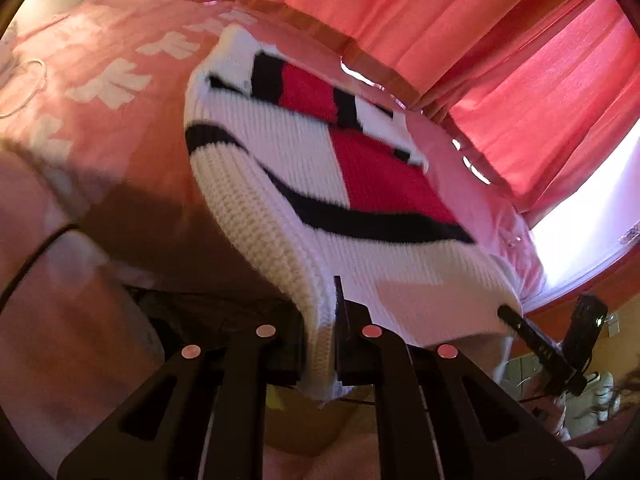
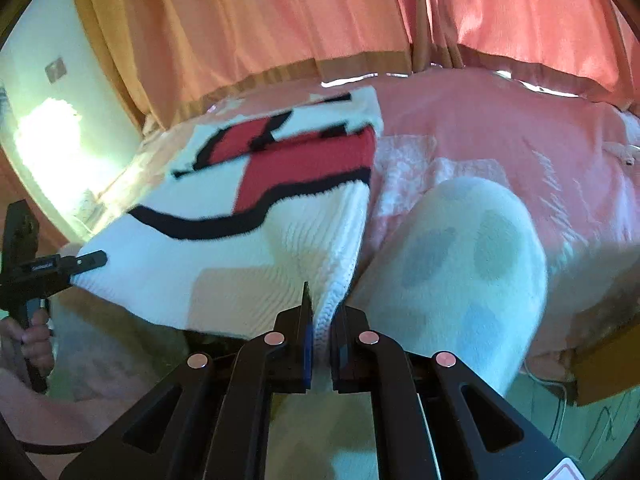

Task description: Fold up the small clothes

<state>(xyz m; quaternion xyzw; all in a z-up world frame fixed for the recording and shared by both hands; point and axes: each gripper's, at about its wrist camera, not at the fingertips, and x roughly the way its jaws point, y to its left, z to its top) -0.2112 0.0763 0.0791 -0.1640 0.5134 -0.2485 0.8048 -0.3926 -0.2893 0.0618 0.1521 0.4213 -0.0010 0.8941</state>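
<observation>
Bedroom; pink floral bedspread (image 1: pixel 100 80) with salmon curtains (image 2: pixel 280 20) behind, window glare at the edge; nearest, the left gripper (image 1: pixel 320 344) is clamped on one near corner of a white knit sweater (image 1: pixel 280 152) with red and black blocks, the ribbed hem bunched between its jaws; the right gripper (image 2: pixel 320 344) likewise pinches the opposite near corner, fabric pressed between its blue-padded fingers (image 2: pixel 307 340); each gripper shows in the other's view, out at the far end of the shared hem; the hem is raised off the bed and spans side to side between the two, roughly level; from that hem the sweater runs straight away from both grippers, its long axis pointing forward toward the curtains, the far part with sleeves lying flat on the bedspread; neither arm is clearly nearer, both sit at the same edge; judgement: carrying the hem forward over the body would fold it in half; beside the right gripper, a white pillow (image 2: pixel 460 260) with grey spots; frames blurred, knit detail soft
</observation>
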